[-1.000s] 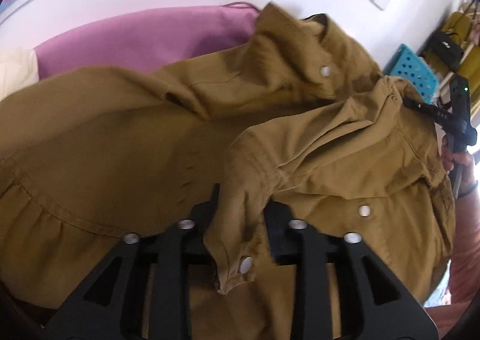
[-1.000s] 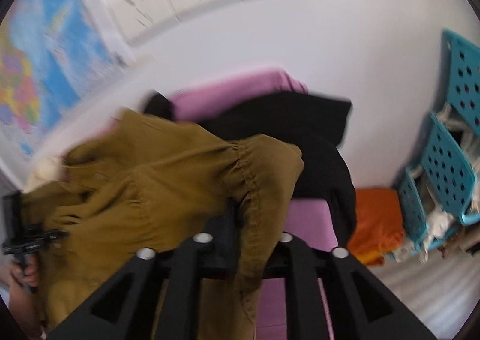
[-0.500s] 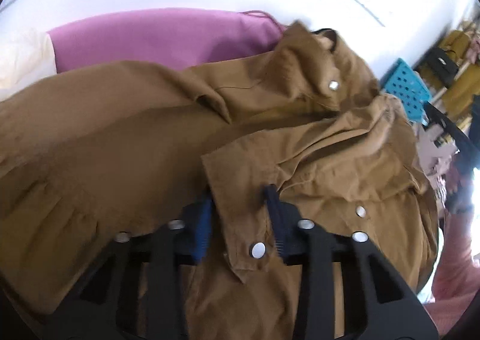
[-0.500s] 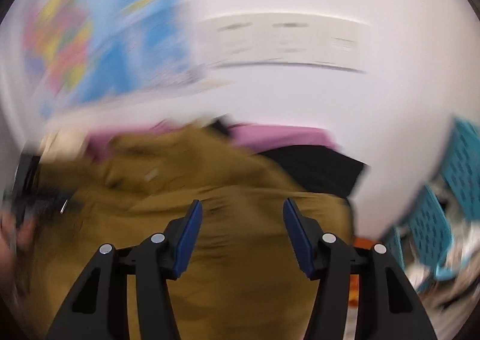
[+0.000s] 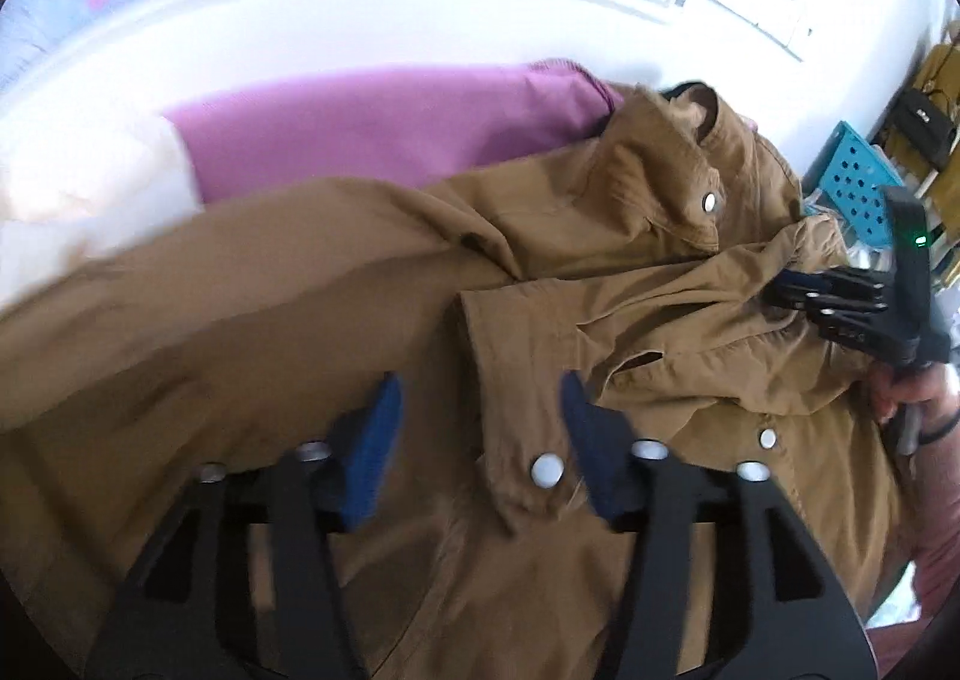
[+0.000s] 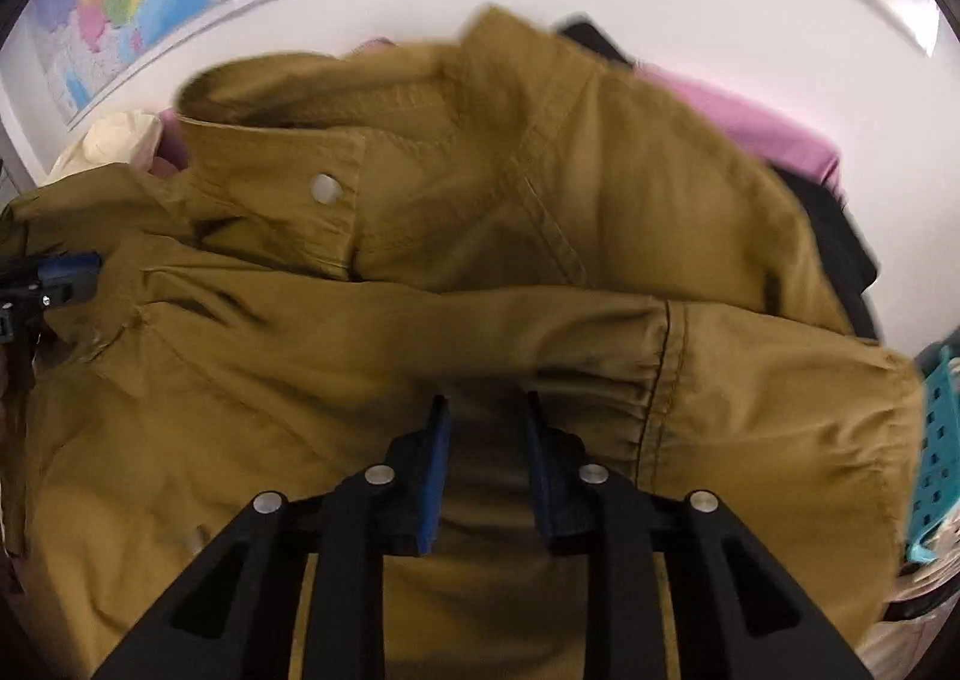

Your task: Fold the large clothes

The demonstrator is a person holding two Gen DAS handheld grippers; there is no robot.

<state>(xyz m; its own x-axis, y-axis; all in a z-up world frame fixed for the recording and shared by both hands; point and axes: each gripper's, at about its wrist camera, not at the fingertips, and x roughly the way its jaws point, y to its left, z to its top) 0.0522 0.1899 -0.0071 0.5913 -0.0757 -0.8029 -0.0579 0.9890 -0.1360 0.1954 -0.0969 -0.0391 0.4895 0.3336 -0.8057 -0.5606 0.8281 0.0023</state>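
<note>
Clearly the tan jacket [image 5: 372, 284] is soft, floppy cotton; best taken at hems. Left gripper [image 5: 480, 428] jaws are opening, released; right gripper [image 6: 485, 455] jaws are closing around a sleeve fold.

Left gripper [image 5: 480, 428] let go: a second ago its jaws were clamped on the snap-button flap [image 5: 522, 440] of the brown jacket [image 5: 300, 320], now they're opening, pads clear on both sides, and the flap lies loose between them. The flap edge has flattened out; it was bunched and pinched before. Right gripper [image 6: 483, 452] dropped the gathered cuff [image 6: 780, 416] it held a second ago, swung wide open half a second back, and is closing again over the sleeve; fabric lies between the jaws, but contact is unclear. The cuff now sits to the right of the jaws. That view now faces the collar [image 6: 300, 152], not the black cloth [image 6: 840, 242].
</note>
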